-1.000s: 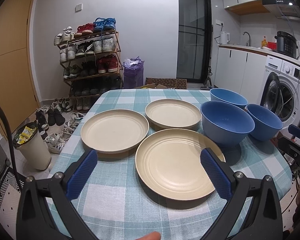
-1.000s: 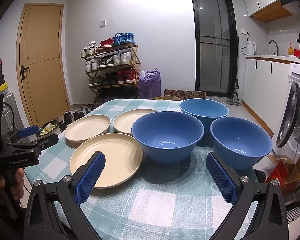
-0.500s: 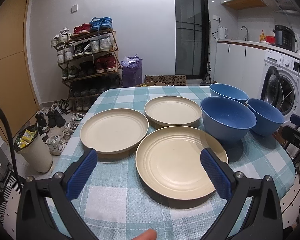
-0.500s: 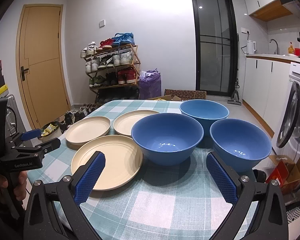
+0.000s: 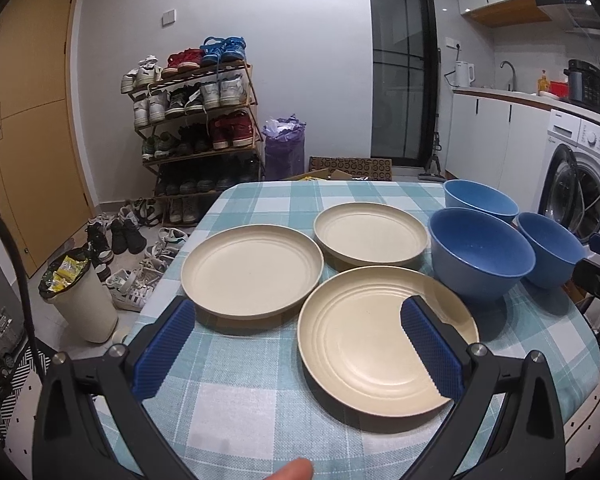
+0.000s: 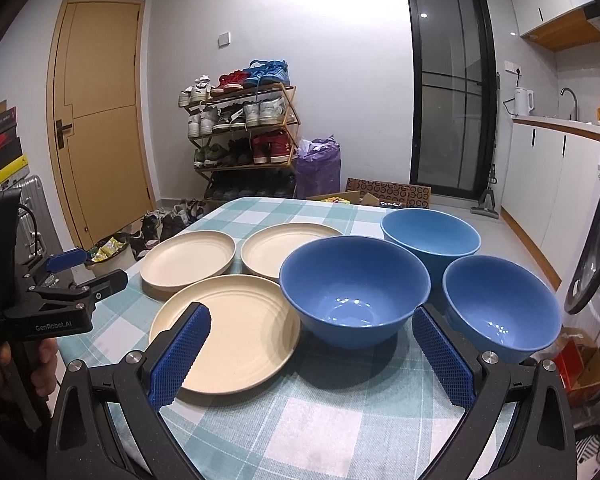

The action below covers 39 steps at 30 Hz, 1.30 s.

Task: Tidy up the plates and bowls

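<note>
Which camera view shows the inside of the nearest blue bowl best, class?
The right wrist view: the nearest blue bowl sits almost centred ahead of the open right gripper, its glossy bottom fully visible. The left wrist view shows it off to the right, more side-on, with its bottom partly hidden by its near wall.

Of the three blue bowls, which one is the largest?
The bowl beside the plates, which almost touches the nearest cream plate. Its rim is clearly wider than those of the back bowl and the right bowl.
</note>
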Each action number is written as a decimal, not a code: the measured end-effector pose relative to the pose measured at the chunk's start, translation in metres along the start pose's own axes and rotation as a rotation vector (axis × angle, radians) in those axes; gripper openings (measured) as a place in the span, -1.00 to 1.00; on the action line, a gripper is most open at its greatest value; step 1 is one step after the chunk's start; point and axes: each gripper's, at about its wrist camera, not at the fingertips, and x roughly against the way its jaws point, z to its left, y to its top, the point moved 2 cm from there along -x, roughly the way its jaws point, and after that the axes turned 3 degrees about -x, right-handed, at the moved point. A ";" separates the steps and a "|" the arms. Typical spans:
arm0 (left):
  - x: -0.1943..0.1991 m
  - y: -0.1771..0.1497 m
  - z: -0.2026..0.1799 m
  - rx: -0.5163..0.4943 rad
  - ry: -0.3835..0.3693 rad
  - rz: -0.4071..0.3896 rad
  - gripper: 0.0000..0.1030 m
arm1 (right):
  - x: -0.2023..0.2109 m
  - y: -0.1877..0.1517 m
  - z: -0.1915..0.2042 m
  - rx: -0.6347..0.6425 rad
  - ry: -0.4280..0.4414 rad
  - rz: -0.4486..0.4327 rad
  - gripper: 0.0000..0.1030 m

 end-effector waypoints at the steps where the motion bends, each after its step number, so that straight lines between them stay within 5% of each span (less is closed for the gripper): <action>1: -0.002 0.000 0.000 -0.001 0.005 -0.001 1.00 | -0.001 0.000 0.000 0.003 -0.003 0.002 0.99; 24: -0.025 0.021 0.007 -0.012 0.030 0.012 1.00 | -0.005 0.040 -0.009 0.024 -0.015 0.003 0.99; 39: -0.030 0.048 0.018 0.013 -0.018 0.004 1.00 | -0.004 0.085 0.001 0.065 0.101 -0.023 0.99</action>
